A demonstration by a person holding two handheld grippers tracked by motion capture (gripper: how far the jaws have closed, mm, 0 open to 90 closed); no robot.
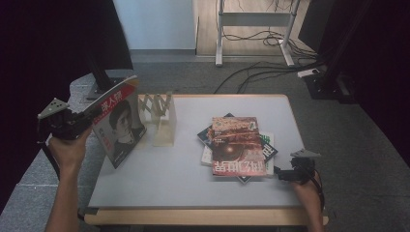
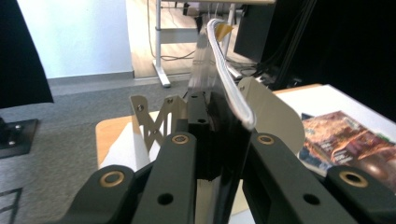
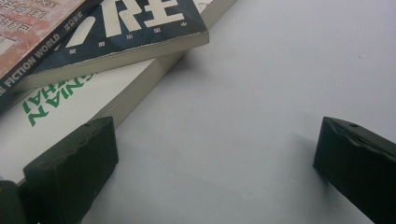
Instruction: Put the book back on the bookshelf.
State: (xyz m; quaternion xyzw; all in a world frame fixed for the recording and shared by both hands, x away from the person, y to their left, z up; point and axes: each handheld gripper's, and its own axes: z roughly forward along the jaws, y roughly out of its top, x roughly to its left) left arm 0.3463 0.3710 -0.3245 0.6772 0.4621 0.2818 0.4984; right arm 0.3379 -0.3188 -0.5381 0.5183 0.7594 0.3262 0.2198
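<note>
High view: the left gripper point(image 1: 80, 121) is held up at the worktop's point(image 1: 159, 174) left edge, its fingers clamped on the edge of one magazine point(image 1: 118, 123) with a portrait on its cover. That magazine stands upright and tilted, its lower edge on the worktop, just left of the one cream expanding book rack point(image 1: 159, 116), which is standing near the back left. Right of centre lies one stack of books point(image 1: 237, 147); three or four covers can be counted, the topmost reddish-brown. The right gripper point(image 1: 285, 174) rests low on the worktop just beside the stack's near right corner, not holding anything.

Left gripper view: the fingers point(image 2: 182, 163) close on the magazine's point(image 2: 224, 140) dark edge, seen end-on between them; its pages curl up as a white band. Behind are the rack's lattice and end plate point(image 2: 275, 116), and part of the stack point(image 2: 345, 144) at the right.

Right gripper view: the two fingers point(image 3: 70, 163) stand wide apart with bare worktop point(image 3: 243, 116) between them. Three books of the stack point(image 3: 93, 60) show at upper left: a reddish one, a dark blue one, a white one with green lettering at the bottom. The left finger sits just beside the white book's corner; touching or not, I cannot tell.
</note>
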